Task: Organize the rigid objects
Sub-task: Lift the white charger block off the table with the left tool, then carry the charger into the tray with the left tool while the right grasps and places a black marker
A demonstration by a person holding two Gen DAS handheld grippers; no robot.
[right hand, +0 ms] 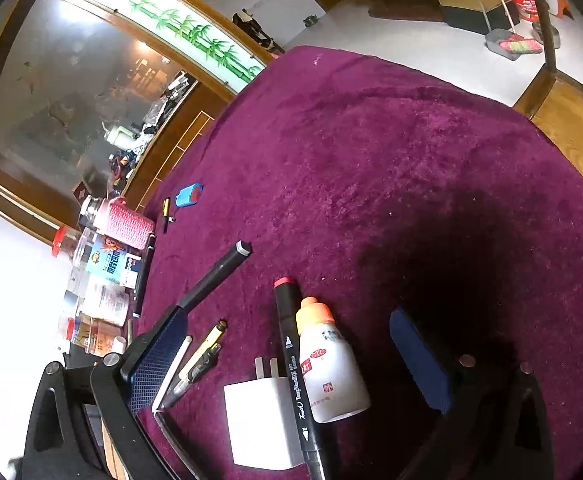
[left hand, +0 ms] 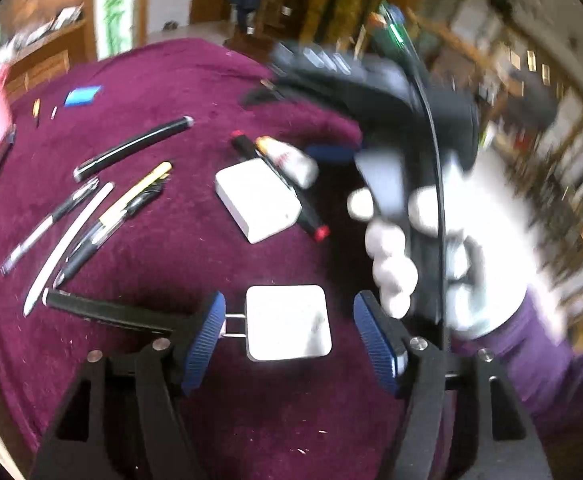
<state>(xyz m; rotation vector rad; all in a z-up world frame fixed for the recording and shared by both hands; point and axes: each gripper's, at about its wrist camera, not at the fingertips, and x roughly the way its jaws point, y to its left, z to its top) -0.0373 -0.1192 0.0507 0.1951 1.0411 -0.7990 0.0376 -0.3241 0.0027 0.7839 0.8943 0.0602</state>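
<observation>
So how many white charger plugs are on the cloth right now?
2. One white plug lies between the open left gripper pads, untouched. The other plug lies further out, against the black marker and small white bottle. None seems hidden.

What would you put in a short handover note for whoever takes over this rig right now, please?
Left gripper: open, a white plug adapter lying between its pads, untouched.
Right gripper: open, empty, hovering over a second white charger, a black marker with red caps and a small white bottle, which lie bunched together.
Pens lie scattered further left on the purple cloth; a blue eraser is near the far edge.
Done: nothing visibly sorted into neat groups.
Left: group chargers, pens, the rest.
</observation>
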